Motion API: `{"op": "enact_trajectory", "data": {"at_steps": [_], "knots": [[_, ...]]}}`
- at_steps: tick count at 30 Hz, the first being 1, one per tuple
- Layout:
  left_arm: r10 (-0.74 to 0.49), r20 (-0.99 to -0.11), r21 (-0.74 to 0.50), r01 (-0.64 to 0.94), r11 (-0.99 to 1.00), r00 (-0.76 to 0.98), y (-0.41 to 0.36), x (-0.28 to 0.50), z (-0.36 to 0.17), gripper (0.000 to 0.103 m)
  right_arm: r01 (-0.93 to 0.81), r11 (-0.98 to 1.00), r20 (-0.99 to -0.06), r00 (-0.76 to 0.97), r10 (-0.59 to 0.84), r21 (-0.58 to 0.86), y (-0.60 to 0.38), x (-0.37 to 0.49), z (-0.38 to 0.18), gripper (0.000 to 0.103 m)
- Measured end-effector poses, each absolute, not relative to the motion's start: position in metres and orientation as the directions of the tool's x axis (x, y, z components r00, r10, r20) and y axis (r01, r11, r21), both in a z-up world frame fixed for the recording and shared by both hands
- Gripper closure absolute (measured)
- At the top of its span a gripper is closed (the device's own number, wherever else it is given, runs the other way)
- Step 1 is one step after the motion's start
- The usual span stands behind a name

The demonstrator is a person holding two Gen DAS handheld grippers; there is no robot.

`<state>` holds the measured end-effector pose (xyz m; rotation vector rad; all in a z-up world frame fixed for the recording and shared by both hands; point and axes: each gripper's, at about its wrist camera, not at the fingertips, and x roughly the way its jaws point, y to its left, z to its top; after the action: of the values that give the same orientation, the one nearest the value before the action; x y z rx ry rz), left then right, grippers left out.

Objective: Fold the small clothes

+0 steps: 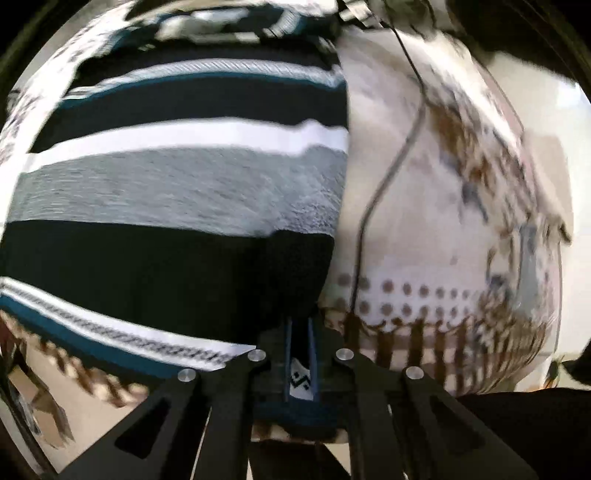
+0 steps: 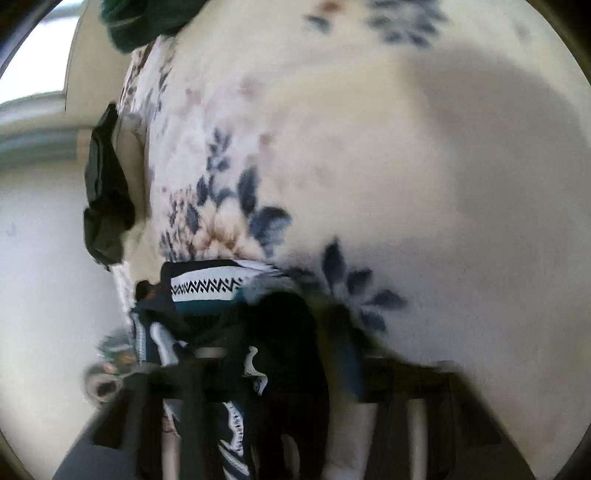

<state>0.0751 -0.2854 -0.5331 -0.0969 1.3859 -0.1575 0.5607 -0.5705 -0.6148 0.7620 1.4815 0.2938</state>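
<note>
A striped knit garment [image 1: 177, 192] in black, white, grey and teal fills the left of the left wrist view and lies spread on a flowered cloth. My left gripper [image 1: 300, 354] is shut on its near edge, with patterned fabric pinched between the jaws. In the right wrist view my right gripper [image 2: 280, 354] is shut on a bunched part of the same striped garment [image 2: 207, 288], which drapes over the fingers. The view is blurred.
A cream cloth with blue and brown flowers [image 2: 369, 166] covers the surface; its dotted, fringed border [image 1: 417, 295] shows on the right. A thin dark cord [image 1: 384, 181] runs across it. A dark folded item [image 2: 107, 192] and a green garment [image 2: 147, 18] lie at the cloth's edge.
</note>
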Motion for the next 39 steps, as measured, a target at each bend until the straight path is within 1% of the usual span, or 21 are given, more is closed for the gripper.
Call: {"op": "enact_trajectory", "data": {"at_steps": [3,6,10,12,15,20,25,30,34,39], "knots": [[-0.16,-0.959,-0.165,0.002,0.986,0.235,-0.257,0.077,-0.5,0.098,0.232,0.772,-0.804,0.101,0.586,0.592,-0.559,0.567,-0.593,0.091],[-0.143,-0.944,-0.165,-0.049,0.985,0.299,-0.22,0.082,-0.476,0.098,0.141,0.82,-0.832,0.084,0.548,0.554,-0.539,0.577,-0.561,0.091],[-0.105,-0.925,-0.162,-0.128,0.979,0.366,-0.163,0.088,-0.451,0.098,0.06,0.83,-0.832,0.087,0.549,0.554,-0.499,0.591,-0.512,0.091],[-0.106,-0.919,-0.183,-0.175,0.967,0.38,-0.14,0.086,-0.446,0.098,0.032,0.828,-0.827,0.09,0.555,0.559,-0.479,0.593,-0.488,0.091],[-0.115,-0.91,-0.226,-0.244,0.943,0.398,-0.101,0.08,-0.447,0.098,-0.02,0.828,-0.823,0.094,0.56,0.561,-0.424,0.597,-0.448,0.091],[-0.169,-0.897,-0.323,-0.344,0.882,0.409,-0.03,0.064,-0.461,0.099,-0.07,0.85,-0.844,0.103,0.526,0.522,-0.332,0.6,-0.411,0.091],[-0.226,-0.877,-0.408,-0.411,0.815,0.423,0.039,0.059,-0.486,0.099,-0.101,0.896,-0.893,0.088,0.441,0.433,-0.209,0.61,-0.413,0.092],[-0.259,-0.86,-0.465,-0.463,0.755,0.441,0.096,0.059,-0.514,0.099,-0.151,0.939,-0.945,0.06,0.321,0.309,-0.1,0.618,-0.447,0.092],[-0.289,-0.847,-0.504,-0.5,0.704,0.447,0.133,0.059,-0.543,0.099,-0.169,0.957,-0.968,0.043,0.247,0.236,-0.041,0.624,-0.48,0.092],[-0.306,-0.853,-0.503,-0.514,0.694,0.422,0.155,0.064,-0.57,0.099,-0.181,0.971,-0.985,0.034,0.167,0.158,-0.003,0.629,-0.512,0.092]]}}
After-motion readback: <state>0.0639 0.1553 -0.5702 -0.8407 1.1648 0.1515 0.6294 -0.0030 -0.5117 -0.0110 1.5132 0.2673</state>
